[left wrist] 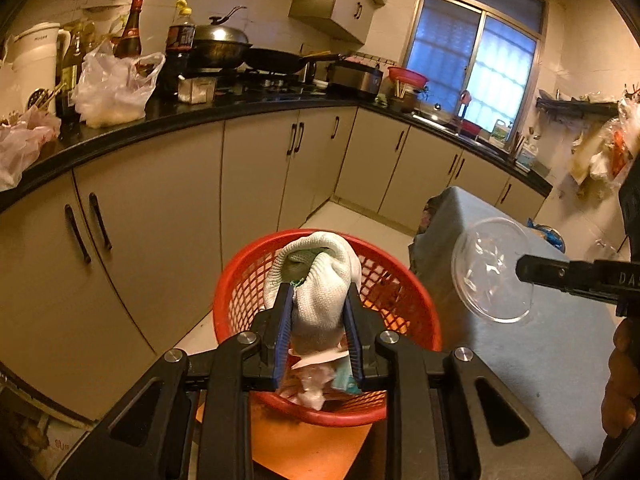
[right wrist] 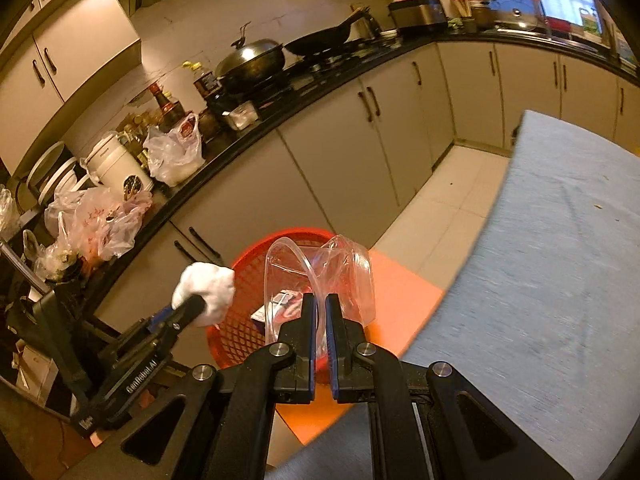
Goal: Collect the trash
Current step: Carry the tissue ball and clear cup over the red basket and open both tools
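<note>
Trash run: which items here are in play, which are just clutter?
In play:
- white glove, in left gripper
- clear plastic lid, in right gripper
- red basket, trash already inside

Clutter:
- lidded wok
- plastic bags
- white kettle

Black tool (left wrist: 318, 292), blue-edged fingers (left wrist: 283, 320)

White knit glove (left wrist: 320, 280) and gripper frame hide much of the red plastic mesh basket's (left wrist: 240, 292) scraps; pink plastic bag (left wrist: 16, 148) cut off at left edge.
</note>
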Demonstrator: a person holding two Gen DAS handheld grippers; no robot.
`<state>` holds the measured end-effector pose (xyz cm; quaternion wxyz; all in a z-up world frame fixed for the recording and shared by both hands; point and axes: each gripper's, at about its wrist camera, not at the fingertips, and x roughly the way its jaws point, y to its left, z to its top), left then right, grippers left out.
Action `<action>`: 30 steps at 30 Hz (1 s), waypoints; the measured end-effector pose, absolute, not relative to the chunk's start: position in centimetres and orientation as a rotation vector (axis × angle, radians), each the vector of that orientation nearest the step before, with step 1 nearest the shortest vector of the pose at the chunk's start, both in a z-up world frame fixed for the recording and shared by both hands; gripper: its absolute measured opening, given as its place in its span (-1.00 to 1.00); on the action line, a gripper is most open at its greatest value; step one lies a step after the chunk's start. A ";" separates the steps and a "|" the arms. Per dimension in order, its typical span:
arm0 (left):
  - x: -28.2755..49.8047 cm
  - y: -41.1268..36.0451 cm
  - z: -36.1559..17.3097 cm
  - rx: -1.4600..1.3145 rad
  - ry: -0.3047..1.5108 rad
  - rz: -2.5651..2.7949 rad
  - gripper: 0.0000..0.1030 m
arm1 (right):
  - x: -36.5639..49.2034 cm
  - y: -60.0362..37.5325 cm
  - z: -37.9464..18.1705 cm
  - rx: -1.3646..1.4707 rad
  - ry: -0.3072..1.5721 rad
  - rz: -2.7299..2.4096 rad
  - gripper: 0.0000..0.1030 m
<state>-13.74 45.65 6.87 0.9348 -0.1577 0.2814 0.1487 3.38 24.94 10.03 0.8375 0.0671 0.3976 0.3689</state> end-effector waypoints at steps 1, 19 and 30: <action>-13.5 45.7 6.7 -0.322 0.581 0.305 -0.54 | 3.5 25.6 9.9 0.137 0.845 0.782 -0.89; -11.1 46.4 3.0 -0.320 0.651 0.304 -0.54 | 6.9 31.1 4.1 0.068 0.976 0.759 -0.89; -10.3 46.8 2.0 -0.325 0.667 0.310 -0.53 | 8.0 31.3 2.1 0.081 1.034 0.748 -0.87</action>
